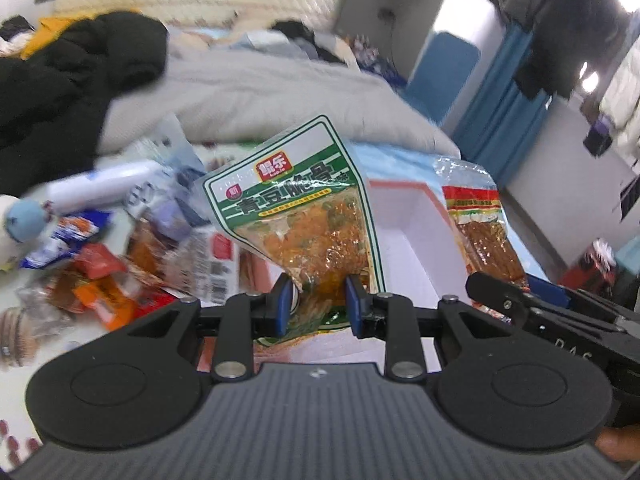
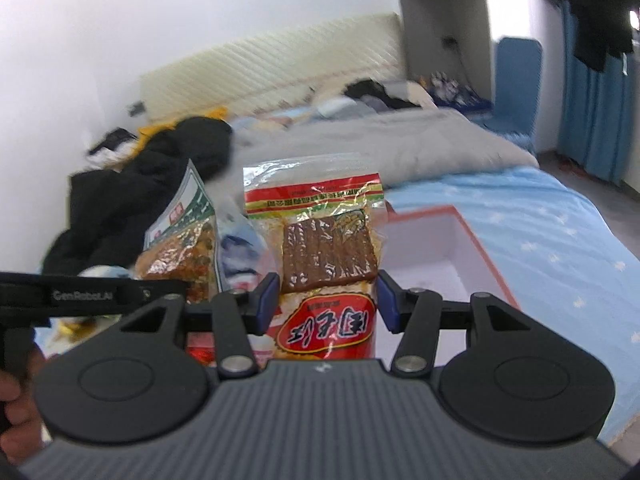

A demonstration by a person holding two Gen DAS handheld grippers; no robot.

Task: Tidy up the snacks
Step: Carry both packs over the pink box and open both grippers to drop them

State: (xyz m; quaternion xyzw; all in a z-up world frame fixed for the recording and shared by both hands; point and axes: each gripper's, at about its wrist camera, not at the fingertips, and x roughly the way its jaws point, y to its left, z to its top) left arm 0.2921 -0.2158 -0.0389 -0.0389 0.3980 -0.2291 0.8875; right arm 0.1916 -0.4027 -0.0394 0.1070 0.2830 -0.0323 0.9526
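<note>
My left gripper [image 1: 318, 300] is shut on a green-bordered snack packet [image 1: 304, 204] with orange and green contents, held up above the bed. My right gripper [image 2: 326, 300] is shut on a red-and-yellow packet [image 2: 324, 248] of brown strips, held upright; this packet also shows at the right of the left wrist view [image 1: 482, 232]. The green packet shows at the left of the right wrist view [image 2: 180, 240]. A white open box with a red rim [image 2: 432, 244] lies on the bed just beyond both grippers; it also shows in the left wrist view [image 1: 404, 224].
A pile of loose snack packets [image 1: 100, 264] lies on the bed at the left, with a white bottle [image 1: 104, 184]. A black jacket [image 1: 76, 80] and a grey quilt [image 1: 260, 96] lie farther back. A light blue sheet [image 2: 540, 232] spreads to the right.
</note>
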